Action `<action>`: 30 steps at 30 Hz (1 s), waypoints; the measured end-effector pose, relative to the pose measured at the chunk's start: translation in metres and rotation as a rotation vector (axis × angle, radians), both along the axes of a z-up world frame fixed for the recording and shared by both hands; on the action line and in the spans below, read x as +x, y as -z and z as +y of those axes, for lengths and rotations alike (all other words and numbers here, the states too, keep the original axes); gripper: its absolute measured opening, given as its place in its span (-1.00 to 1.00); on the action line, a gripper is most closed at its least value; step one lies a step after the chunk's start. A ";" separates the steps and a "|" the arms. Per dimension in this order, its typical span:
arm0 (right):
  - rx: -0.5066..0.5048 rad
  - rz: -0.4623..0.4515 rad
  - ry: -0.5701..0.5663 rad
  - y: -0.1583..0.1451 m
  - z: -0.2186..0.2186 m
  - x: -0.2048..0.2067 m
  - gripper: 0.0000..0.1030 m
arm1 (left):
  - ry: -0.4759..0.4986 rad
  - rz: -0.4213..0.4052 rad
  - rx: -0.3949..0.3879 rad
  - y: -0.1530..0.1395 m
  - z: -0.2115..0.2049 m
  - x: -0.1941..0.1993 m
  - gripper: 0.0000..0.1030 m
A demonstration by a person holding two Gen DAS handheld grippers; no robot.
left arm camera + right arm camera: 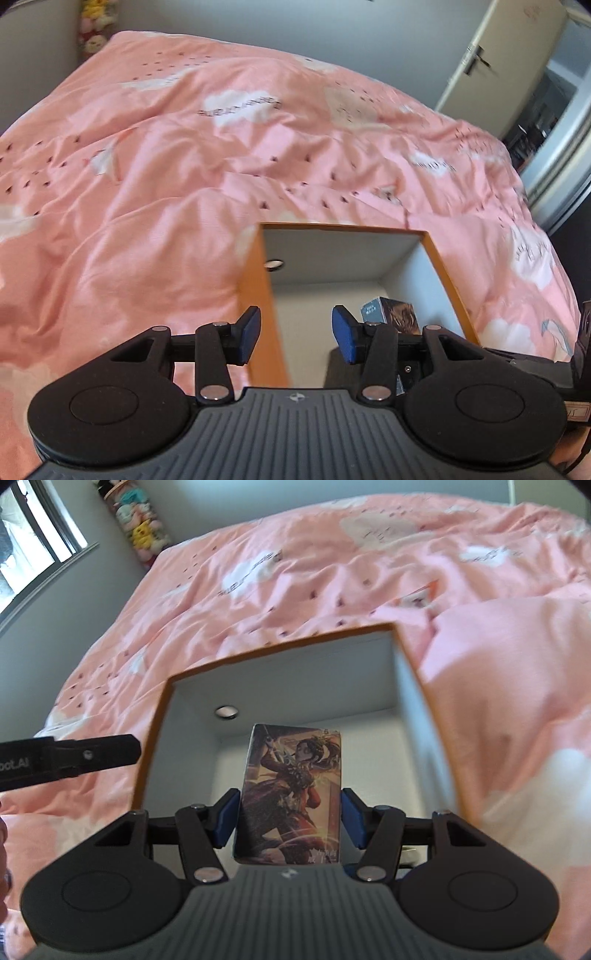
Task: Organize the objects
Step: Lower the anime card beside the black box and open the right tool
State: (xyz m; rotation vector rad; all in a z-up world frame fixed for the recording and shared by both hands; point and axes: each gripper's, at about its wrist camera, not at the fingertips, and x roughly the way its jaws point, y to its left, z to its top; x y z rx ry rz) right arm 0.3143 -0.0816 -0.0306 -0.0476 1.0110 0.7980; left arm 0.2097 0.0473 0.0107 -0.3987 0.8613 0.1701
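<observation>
An open box (255,280) with orange outer walls and a white inside rests on the pink bed. It also shows in the right wrist view (155,731). My right gripper (290,818) is shut on a small illustrated card box (291,794) and holds it upright over the open box. The same card box (391,314) shows in the left wrist view, low inside the open box. My left gripper (295,336) is open and empty above the box's left wall. Part of the left gripper (70,758) shows at the left of the right wrist view.
The pink duvet (184,147) with white clouds covers the bed all around the box. Plush toys (142,528) hang in the far corner by a window (29,546). A door (491,62) and a mirror stand at the right.
</observation>
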 end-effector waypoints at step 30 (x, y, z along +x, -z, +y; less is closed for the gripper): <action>-0.445 -0.220 -0.139 0.032 0.071 0.005 0.17 | -0.115 0.085 -0.159 0.052 0.060 -0.018 0.02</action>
